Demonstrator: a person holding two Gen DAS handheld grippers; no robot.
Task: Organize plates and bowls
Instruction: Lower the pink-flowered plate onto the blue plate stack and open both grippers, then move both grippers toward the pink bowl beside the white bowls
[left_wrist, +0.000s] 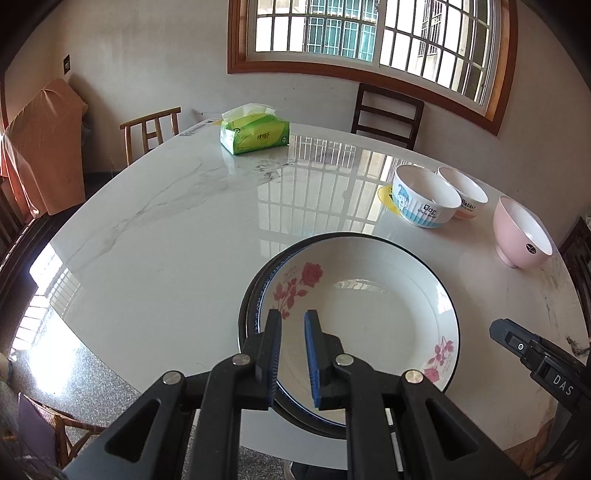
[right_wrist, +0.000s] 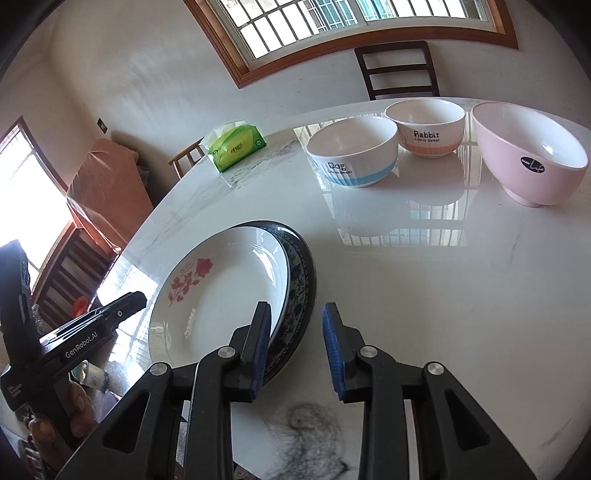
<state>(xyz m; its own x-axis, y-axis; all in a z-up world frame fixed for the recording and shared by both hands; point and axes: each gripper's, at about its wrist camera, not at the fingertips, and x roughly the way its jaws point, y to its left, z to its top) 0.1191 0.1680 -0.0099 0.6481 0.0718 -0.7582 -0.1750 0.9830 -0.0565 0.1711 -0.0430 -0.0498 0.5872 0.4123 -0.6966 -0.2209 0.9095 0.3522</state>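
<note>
Our left gripper (left_wrist: 293, 334) clenches its fingers on the near rim of the rose plate (left_wrist: 369, 314). Our right gripper (right_wrist: 295, 332) stands released, plate rims just left of its fingers on the bench (right_wrist: 424, 295).

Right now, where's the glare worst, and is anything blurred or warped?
Left wrist view: window reflection glares on the table, brightest at its left edge; fisheye bends the frame. Right wrist view: side window blown out, bowls sharp, reflections under the pink bowl.
</note>
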